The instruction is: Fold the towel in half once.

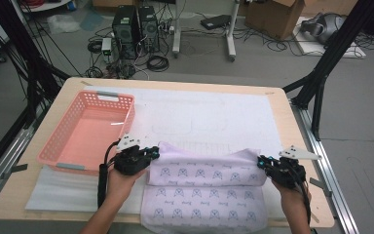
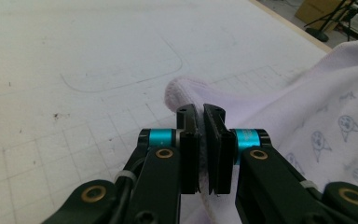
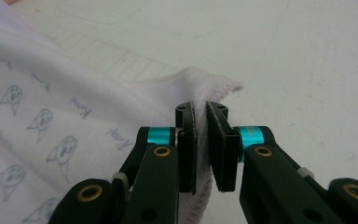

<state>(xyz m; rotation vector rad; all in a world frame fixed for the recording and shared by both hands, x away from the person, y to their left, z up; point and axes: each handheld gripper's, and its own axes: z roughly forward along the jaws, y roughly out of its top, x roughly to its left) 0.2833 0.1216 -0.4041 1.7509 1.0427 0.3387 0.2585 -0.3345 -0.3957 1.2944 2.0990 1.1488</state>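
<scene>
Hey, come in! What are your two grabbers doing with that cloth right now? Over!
Left gripper shut on towel corner. Right gripper shut on the other corner. Towel half folded. Pink basket beside it, not in the way.

- High view: even, diffuse overhead light; soft resolution; only faint shadows are cast beneath the pink basket (image 1: 85,131).
- White table cover (image 1: 209,114): bright, near washed out.
- Left gripper view: the far table is slightly blurred; the pale cloth (image 2: 307,98) is rendered low in contrast.
- Right gripper view: the black linkage at the bottom edge is softened.
</scene>
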